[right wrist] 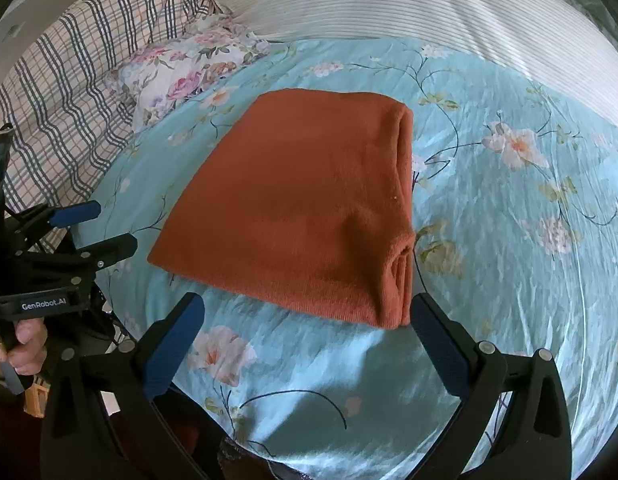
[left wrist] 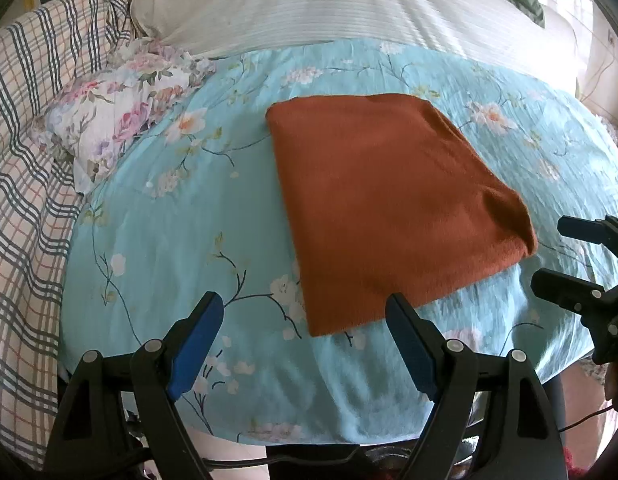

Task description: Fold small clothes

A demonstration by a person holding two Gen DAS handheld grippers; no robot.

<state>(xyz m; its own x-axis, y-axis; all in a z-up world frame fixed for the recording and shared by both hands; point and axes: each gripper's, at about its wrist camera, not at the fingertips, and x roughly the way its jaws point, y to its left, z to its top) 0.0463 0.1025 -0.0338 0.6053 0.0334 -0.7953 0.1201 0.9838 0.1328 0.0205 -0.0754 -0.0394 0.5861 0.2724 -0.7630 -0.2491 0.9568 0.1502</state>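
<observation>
Nearest in the left wrist view: left gripper [left wrist: 305, 304], jaws spread wide, blue pads facing each other, nothing between them. Its right-hand finger [left wrist: 409, 340] sits in front of the near edge of the folded rust-orange garment [left wrist: 389, 200]; whether it touches cannot be told. The other finger is over bare bedcover, well to the left of the garment.

Nearest in the right wrist view: right gripper [right wrist: 309, 312], jaws also wide apart and holding nothing. The near right corner of the garment [right wrist: 301, 200], where the stacked folded layers show, lies just inside its right finger [right wrist: 441, 348]. The left finger is over bare cover, just in front of the garment's near edge.

Each gripper appears in the other's view: the right one at the right edge of the left view [left wrist: 565, 256], the left one at the left edge of the right view [right wrist: 97, 228], with a person's hand [right wrist: 21, 344] gripping its handle below.

The garment is a flat, roughly square fold lying on a turquoise floral bedcover [left wrist: 169, 240], just beyond both grippers and between them.

Farther back: a small flowered pillow [left wrist: 117, 112] at the cover's far left, just beside a plaid blanket [left wrist: 25, 140]. Beyond those, a white ribbed pillow [left wrist: 329, 4] lies across the back, touching the cover's far edge.
</observation>
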